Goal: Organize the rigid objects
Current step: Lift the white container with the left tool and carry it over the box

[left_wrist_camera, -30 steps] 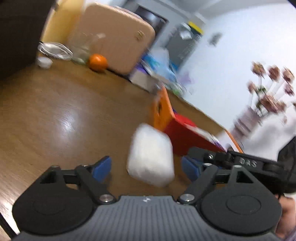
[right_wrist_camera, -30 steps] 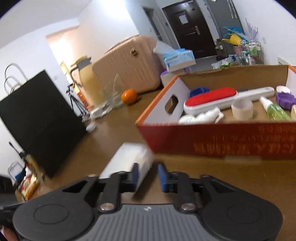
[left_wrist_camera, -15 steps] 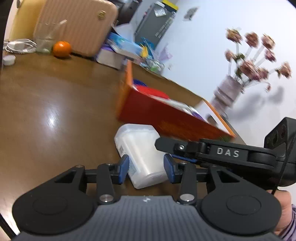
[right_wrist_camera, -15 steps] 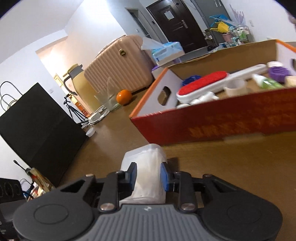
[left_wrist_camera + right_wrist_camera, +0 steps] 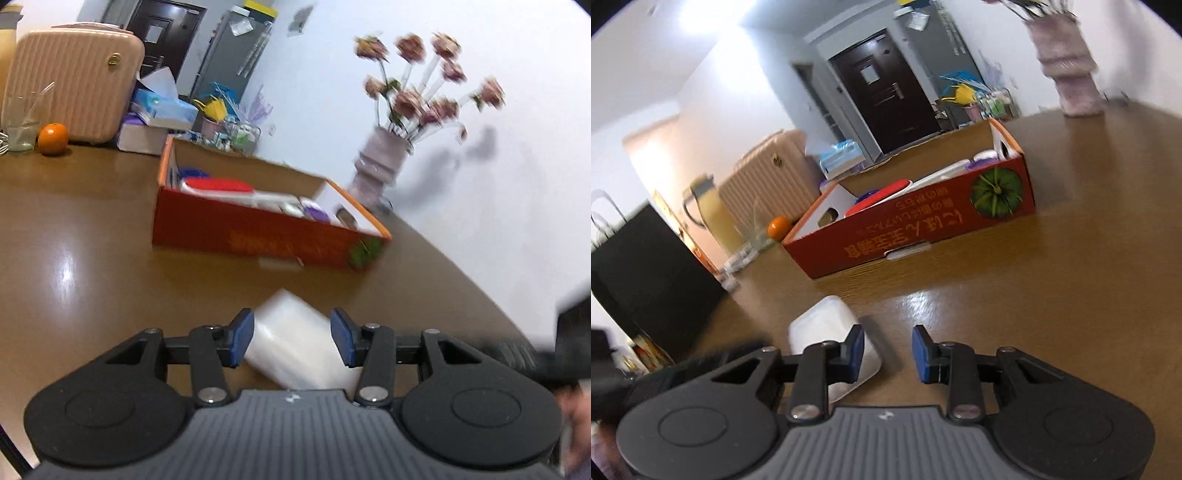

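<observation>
A translucent white plastic container (image 5: pixel 295 343) lies on the brown table between the blue pads of my left gripper (image 5: pixel 291 341), which closes around it. In the right wrist view the same container (image 5: pixel 827 332) lies to the left of my right gripper (image 5: pixel 888 354), which is open and empty beside it. A red cardboard box (image 5: pixel 255 236) with an orange rim stands further back, holding a red-and-white brush (image 5: pixel 218 186) and several small items. The box also shows in the right wrist view (image 5: pixel 923 225).
A pink suitcase (image 5: pixel 70 81), a glass (image 5: pixel 20 125), an orange (image 5: pixel 53 138) and tissue boxes (image 5: pixel 159 110) stand at the far left. A vase of flowers (image 5: pixel 384 166) stands behind the box. A black bag (image 5: pixel 646 266) stands left of the table.
My right gripper has let go of the container and moved off to its right. My left gripper has come around the container, which now lies on the table.
</observation>
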The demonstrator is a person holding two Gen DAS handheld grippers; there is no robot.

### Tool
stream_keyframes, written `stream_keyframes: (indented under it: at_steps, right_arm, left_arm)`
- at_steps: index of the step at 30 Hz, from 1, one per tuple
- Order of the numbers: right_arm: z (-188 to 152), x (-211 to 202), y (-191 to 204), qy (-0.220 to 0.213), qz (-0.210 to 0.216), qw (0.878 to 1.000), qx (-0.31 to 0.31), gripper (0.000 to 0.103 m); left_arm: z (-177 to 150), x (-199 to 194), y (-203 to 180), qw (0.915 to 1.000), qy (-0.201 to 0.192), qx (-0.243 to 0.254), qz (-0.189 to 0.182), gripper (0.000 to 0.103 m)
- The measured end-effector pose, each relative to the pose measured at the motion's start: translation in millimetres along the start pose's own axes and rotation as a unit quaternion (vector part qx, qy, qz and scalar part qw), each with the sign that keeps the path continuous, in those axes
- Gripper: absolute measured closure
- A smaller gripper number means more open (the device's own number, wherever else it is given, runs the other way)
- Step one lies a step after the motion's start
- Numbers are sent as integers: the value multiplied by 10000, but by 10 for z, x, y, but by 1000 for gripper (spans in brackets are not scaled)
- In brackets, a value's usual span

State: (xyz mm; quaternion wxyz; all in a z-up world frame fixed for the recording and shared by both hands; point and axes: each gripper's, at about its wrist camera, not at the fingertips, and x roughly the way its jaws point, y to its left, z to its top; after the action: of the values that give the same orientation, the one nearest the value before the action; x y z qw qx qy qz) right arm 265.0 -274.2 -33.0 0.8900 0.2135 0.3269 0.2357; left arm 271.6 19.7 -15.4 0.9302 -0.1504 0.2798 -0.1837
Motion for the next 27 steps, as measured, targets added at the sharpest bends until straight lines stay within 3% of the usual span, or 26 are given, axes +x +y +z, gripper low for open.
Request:
stream_keyframes:
  at_steps: [1,5,9,12,15,17,19,21,23,27]
  right_arm:
    - [-48,5,-5,45,159,9998,114,74]
    - [-204,160,80,267,565,9977,263,67]
    - [-206,294,15,-7,413,9970,655,62]
    - [-216,287,-124,-167,296,9951,924,62]
    - [-219,270,-222,-220,314,9936,1066,62]
    - [-222,256,-222,-211,297,9943,999,62]
    - [-225,264,-199,-178,258,9953,913,57]
    - [-233,246,-177,-161,171,9962,842,51]
    - [-251,241,-184,-134,166,9966,800,46]
    - [-269,218,-272,-72,478,9927,1107,59]
  left_arm:
    - [70,104,86,9998,86,-33,-202,56]
    - [115,494,264,9958,741,-465,-274,62]
    - [-113,381,261,9855,936,-1257,-654,72]
    - [-294,252,137,9812,996,-1451,-791,72]
    - [-342,222,117,9822,923,-1460,-741,68]
    - [-324,242,98,9850,880,-1366,-572,61]
    - [-301,296,57,9870,872,-1283,-423,43]
    - [-308,356,36,9868,948,-1241,-419,41]
    - [-320,374,40,9857,951,-1295,-510,44]
    - [-338,312,41,9825,942,-1471,-654,64]
